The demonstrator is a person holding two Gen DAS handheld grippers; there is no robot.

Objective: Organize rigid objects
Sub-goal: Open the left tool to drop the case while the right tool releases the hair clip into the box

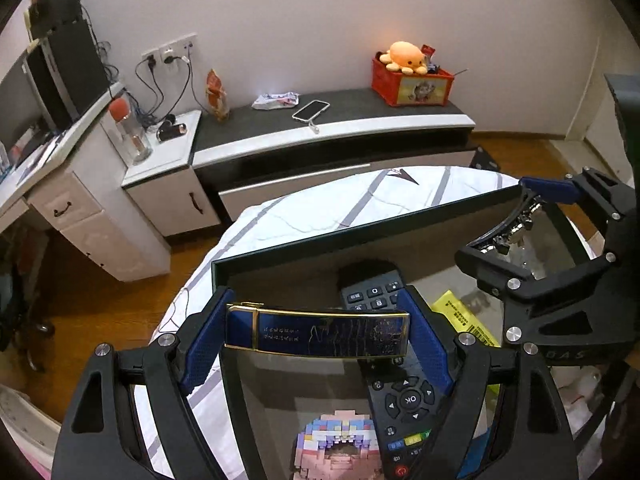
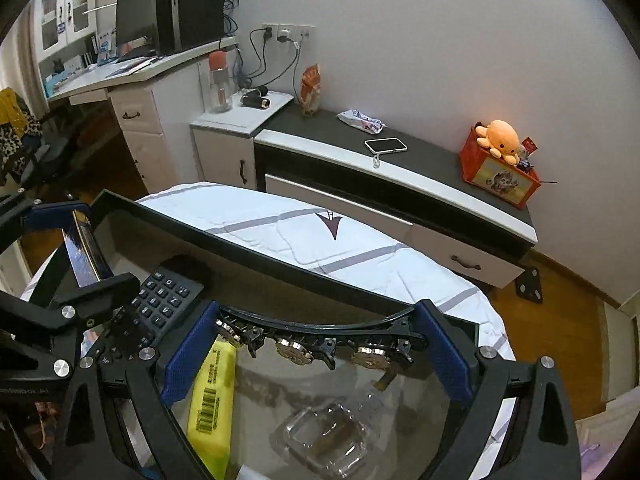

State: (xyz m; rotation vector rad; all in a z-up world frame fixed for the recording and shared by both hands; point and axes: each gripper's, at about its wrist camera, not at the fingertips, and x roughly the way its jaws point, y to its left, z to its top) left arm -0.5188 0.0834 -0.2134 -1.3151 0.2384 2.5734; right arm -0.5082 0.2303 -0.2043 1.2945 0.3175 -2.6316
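Left wrist view: the left gripper [image 1: 318, 334] is clamped on a dark blue, gold-trimmed flat case [image 1: 318, 332], held crosswise with one blue pad on each end. It hangs over an open dark-rimmed box [image 1: 360, 232] resting on a white striped bedspread [image 1: 304, 212]. Under the case, inside the box, lie a black remote control [image 1: 394, 392], a pastel building-block figure [image 1: 340, 444] and a yellow packet [image 1: 464, 312]. The box's left corner sits just ahead of the left finger, and the far rim runs across the frame beyond the case. At the right, the right gripper [image 1: 516, 232] grips a curved black strip with metal discs [image 1: 516, 228] near the box's far right corner. Beyond the bed edge is a strip of wooden floor [image 1: 120, 300], then a low cabinet [image 1: 332, 128] against the wall.

Right wrist view: the right gripper [image 2: 316, 336] is clamped on the strip with metal discs [image 2: 316, 338], which arches between both pads, just inside the far rim of the box [image 2: 240, 240]. Below it the box floor holds a clear plastic clamshell [image 2: 332, 436] and the yellow packet [image 2: 212, 404]; the remote's keypad [image 2: 164, 300] lies to the left. The left gripper [image 2: 86, 246] and the blue case [image 2: 84, 248] stand at the left edge. Bare bedspread [image 2: 320, 236] lies past the rim.
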